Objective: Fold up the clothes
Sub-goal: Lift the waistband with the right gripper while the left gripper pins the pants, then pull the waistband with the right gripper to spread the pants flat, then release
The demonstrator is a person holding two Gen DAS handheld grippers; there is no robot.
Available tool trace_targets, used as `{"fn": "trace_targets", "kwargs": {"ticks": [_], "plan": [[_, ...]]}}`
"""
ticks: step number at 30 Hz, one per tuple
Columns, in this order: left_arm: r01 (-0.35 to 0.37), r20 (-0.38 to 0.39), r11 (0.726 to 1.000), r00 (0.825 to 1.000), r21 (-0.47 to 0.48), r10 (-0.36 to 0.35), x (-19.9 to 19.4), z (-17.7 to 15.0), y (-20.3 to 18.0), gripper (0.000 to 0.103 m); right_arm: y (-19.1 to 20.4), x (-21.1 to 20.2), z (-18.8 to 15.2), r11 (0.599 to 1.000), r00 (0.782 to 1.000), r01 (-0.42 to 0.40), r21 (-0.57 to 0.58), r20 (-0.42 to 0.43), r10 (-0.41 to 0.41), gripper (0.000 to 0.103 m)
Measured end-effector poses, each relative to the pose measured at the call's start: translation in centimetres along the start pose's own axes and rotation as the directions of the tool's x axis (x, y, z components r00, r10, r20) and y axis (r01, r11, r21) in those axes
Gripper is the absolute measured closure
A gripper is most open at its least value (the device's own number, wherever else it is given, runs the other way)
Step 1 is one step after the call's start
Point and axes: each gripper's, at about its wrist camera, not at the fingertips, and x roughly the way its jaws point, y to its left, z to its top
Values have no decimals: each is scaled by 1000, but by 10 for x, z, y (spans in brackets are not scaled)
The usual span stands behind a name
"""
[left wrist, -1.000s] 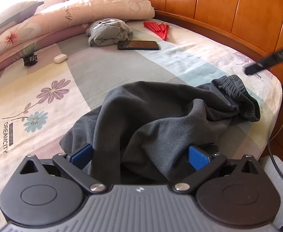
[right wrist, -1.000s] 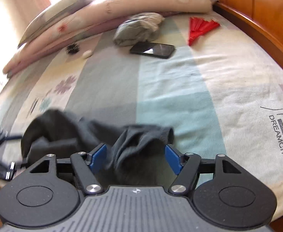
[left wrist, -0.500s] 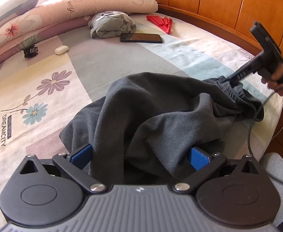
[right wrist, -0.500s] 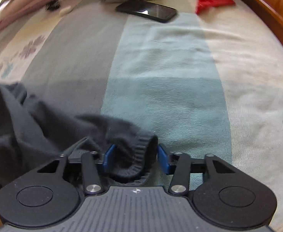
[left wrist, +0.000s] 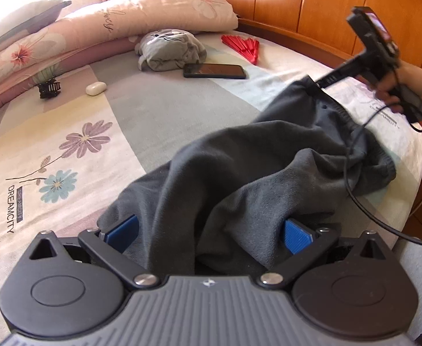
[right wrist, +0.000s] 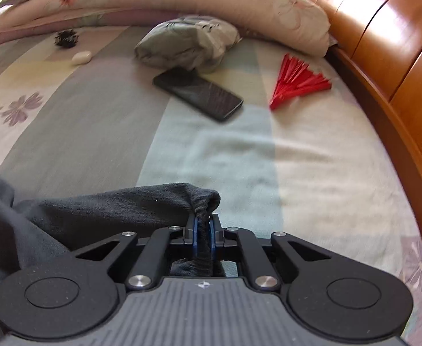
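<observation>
A dark grey garment (left wrist: pixel 254 167) lies crumpled on the floral bedsheet (left wrist: pixel 52 150). My left gripper (left wrist: pixel 209 230) stands wide open at its near end; cloth is draped between the blue pads (left wrist: pixel 297 235), which do not press on it. In the right wrist view my right gripper (right wrist: pixel 203 225) is closing, its pads pinching the garment's ribbed hem (right wrist: pixel 208 199). In the left wrist view the right gripper (left wrist: pixel 316 83), held by a hand (left wrist: pixel 407 83), lifts that hem at the far right, and the cloth stretches towards it.
A black phone (left wrist: pixel 214 71), a red folded fan (left wrist: pixel 242 46) and a bundled grey cloth (left wrist: pixel 170 47) lie near the pillows (left wrist: pixel 95 28). A white earbud case (left wrist: pixel 95 88) and a black hair clip (left wrist: pixel 49 89) sit left. The wooden headboard (left wrist: pixel 326 14) curves behind. A black cable (left wrist: pixel 352 173) trails across the garment.
The right gripper's jaws closed onto the ribbed hem and carried it up and away across the bed, stretching the garment. The left gripper stayed in place, open.
</observation>
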Motion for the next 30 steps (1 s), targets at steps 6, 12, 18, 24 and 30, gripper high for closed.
{"fn": "trace_targets", "kwargs": {"ticks": [6, 12, 18, 24, 30], "plan": [[-12, 13, 1000, 1000, -25, 13, -1, 5, 7, 1, -19, 32, 37, 996, 998, 55, 65, 21, -56, 94], [-12, 19, 999, 1000, -38, 13, -1, 7, 12, 1, -27, 55, 36, 986, 999, 23, 166, -47, -15, 87], [7, 21, 999, 1000, -38, -6, -1, 5, 14, 1, -23, 4, 6, 976, 997, -76, 206, -16, 81, 83], [30, 17, 999, 999, -14, -30, -6, 0, 7, 1, -19, -55, -48, 937, 981, -183, 296, -11, 195, 75], [63, -41, 996, 997, 68, -60, -7, -7, -11, 1, -4, -96, -111, 879, 960, -260, 400, 10, 279, 61]]}}
